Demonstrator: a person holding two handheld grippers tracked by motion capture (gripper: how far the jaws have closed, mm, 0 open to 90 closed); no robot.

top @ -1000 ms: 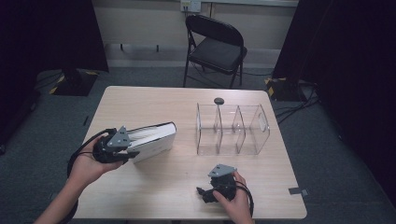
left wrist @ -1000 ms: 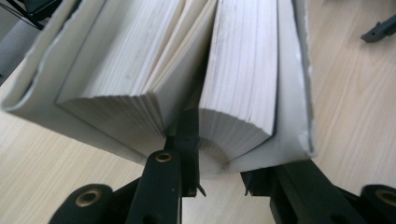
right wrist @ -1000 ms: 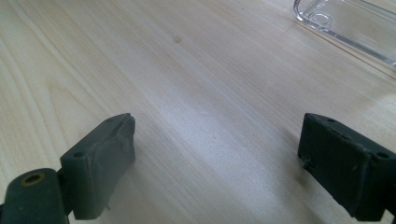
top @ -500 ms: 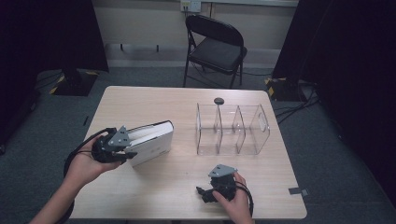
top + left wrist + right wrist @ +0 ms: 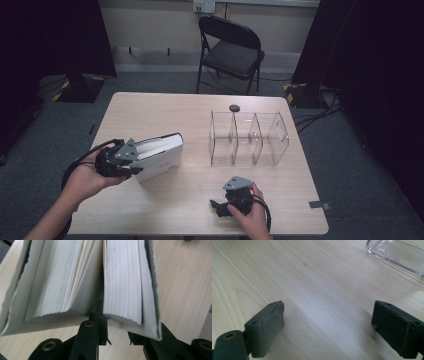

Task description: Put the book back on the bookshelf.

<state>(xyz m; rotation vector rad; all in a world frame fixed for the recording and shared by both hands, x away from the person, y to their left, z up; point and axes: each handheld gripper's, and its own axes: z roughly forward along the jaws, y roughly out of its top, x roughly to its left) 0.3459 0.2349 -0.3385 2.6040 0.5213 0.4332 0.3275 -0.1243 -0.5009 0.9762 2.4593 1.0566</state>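
A thick white book sits at the table's left side, with my left gripper shut on its near end. In the left gripper view the book has parted into two blocks of pages. One jaw is pushed into the gap between them and the other presses on the outer cover at the right, so my left gripper clamps the right-hand block. My right gripper rests near the table's front edge. In its own view the right gripper stands open over bare wood.
A clear plastic organizer with three compartments stands right of centre; its corner shows beyond my right gripper. A small dark object lies behind it. A black folding chair stands past the table's far edge.
The left hand, gripper and book have shifted very slightly toward the near left. The right gripper has not moved.
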